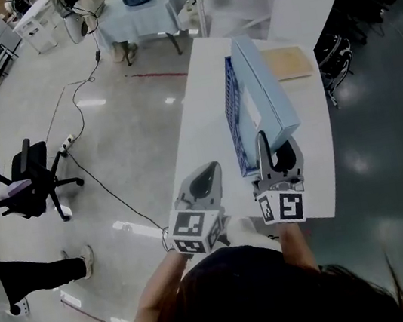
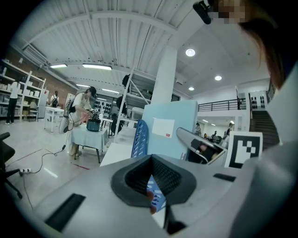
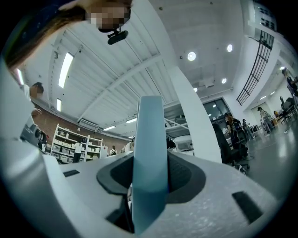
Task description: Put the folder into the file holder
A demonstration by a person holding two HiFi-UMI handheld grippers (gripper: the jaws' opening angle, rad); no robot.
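Observation:
A light blue folder [image 1: 266, 92] stands on edge, tilted, over the white table [image 1: 201, 110]. My right gripper [image 1: 275, 155] is shut on its near end. In the right gripper view the folder [image 3: 150, 153] rises straight up between the pads of the right gripper [image 3: 149, 186]. A blue slotted file holder [image 1: 235, 116] stands just left of the folder, and I cannot tell whether they touch. My left gripper [image 1: 204, 183] hovers at the table's near left edge, shut and empty. From the left gripper [image 2: 151, 179], the file holder [image 2: 139, 139] and the folder [image 2: 170, 128] lie ahead.
A brown board [image 1: 288, 61] lies at the table's far right. On the floor to the left are an office chair [image 1: 33, 181], a cable and a person's legs [image 1: 29, 273]. A cloth-covered table [image 1: 139, 14] stands far back.

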